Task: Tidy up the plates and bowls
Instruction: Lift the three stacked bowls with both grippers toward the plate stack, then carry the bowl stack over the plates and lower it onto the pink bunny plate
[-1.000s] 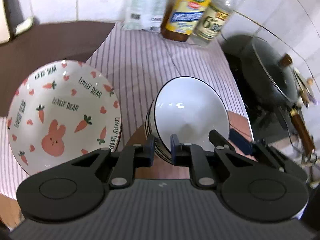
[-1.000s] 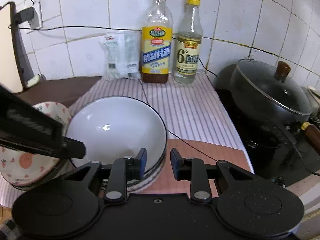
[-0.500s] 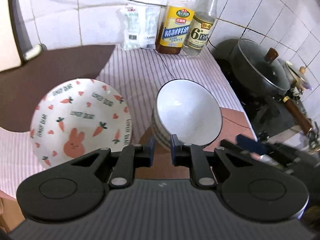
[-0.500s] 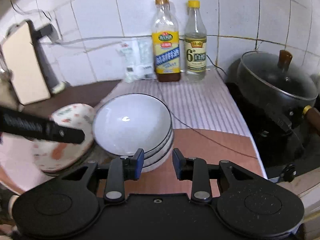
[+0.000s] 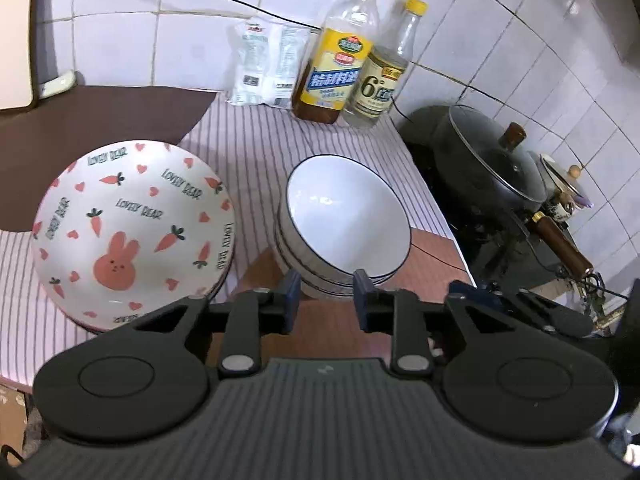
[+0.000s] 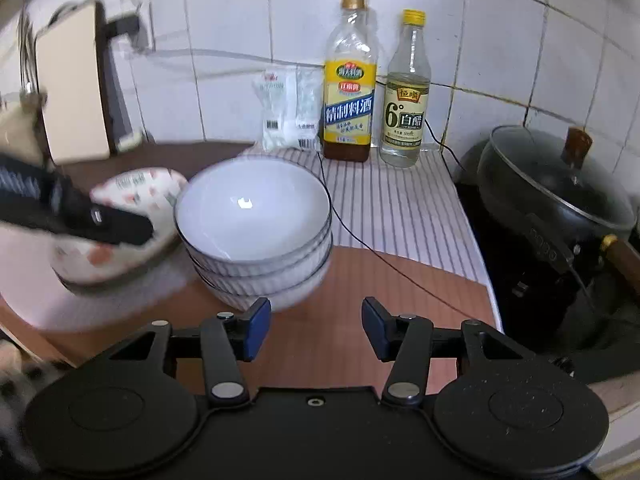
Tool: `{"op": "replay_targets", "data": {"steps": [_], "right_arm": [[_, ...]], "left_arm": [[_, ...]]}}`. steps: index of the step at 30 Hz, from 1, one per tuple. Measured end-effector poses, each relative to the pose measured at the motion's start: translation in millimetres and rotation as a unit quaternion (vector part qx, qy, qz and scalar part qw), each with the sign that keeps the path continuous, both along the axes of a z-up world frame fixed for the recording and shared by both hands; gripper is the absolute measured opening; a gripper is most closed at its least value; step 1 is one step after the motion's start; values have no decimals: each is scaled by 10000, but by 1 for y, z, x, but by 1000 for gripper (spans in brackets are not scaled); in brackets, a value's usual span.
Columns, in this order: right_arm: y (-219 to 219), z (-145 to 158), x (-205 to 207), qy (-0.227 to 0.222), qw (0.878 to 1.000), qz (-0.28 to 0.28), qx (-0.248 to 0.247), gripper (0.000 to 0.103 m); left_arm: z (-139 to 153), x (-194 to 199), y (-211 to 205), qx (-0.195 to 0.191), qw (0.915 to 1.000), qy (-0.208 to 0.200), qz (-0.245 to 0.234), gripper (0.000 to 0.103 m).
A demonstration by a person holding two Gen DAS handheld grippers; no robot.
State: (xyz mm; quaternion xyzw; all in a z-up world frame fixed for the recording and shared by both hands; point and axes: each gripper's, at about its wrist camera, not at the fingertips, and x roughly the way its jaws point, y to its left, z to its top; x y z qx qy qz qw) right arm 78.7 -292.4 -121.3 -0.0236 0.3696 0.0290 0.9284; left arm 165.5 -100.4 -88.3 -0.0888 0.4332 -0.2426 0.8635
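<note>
Your left tongs (image 5: 323,300) and right tongs (image 6: 316,326) both gape apart, empty. Glossy white bowls (image 6: 256,236), thin dark rims, sit nested on the table (image 6: 360,332); the carrot-and-bunny bowl (image 5: 132,232) leans just left of them.

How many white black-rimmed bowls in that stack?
3 white black-rimmed bowls, nested: top bowl, middle bowl, bottom bowl, beside the rabbit-print bowl. More could be hidden inside.
</note>
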Motion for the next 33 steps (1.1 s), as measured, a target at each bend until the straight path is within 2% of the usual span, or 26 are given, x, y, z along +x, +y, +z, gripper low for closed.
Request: {"op": "replay_targets", "data": {"steps": [3, 5, 7, 13, 16, 18, 21, 24, 27, 28, 30, 33], "right_arm": [[0, -13, 1, -238, 9993, 282, 35, 67], [1, -23, 2, -448, 9985, 294, -88, 67], [2, -30, 7, -479, 9983, 268, -169, 67], [2, -49, 15, -446, 9977, 495, 151, 72], [2, -56, 18, -500, 9967, 584, 263, 78], [3, -61, 20, -566, 9959, 624, 320, 91], [5, -69, 26, -714, 9946, 683, 310, 95], [3, -79, 34, -683, 9941, 757, 382, 97], [5, -85, 39, -736, 9929, 845, 388, 96], [6, -86, 39, -788, 9921, 895, 393, 96], [7, -87, 40, -854, 9909, 948, 424, 96], [11, -88, 41, -981, 9892, 1009, 419, 96]], "left_arm": [[-2, 2, 1, -187, 9998, -4, 9, 44], [-6, 6, 4, -361, 9993, 110, 42, 45], [-10, 10, 8, -520, 9984, 235, 60, 47], [-26, 30, 6, -662, 9958, 614, 159, 53], [-40, 44, 2, -842, 9922, 911, 125, 59], [-48, 53, -3, -832, 9908, 1064, 107, 60], [-58, 66, -8, -839, 9890, 1211, 133, 61], [-66, 78, -10, -842, 9872, 1332, 234, 61], [-69, 86, -12, -813, 9873, 1362, 133, 59], [-69, 88, -12, -790, 9876, 1353, 83, 57], [-72, 90, -11, -690, 9885, 1346, 51, 47], [-76, 95, -8, -705, 9868, 1454, 114, 46]]}}
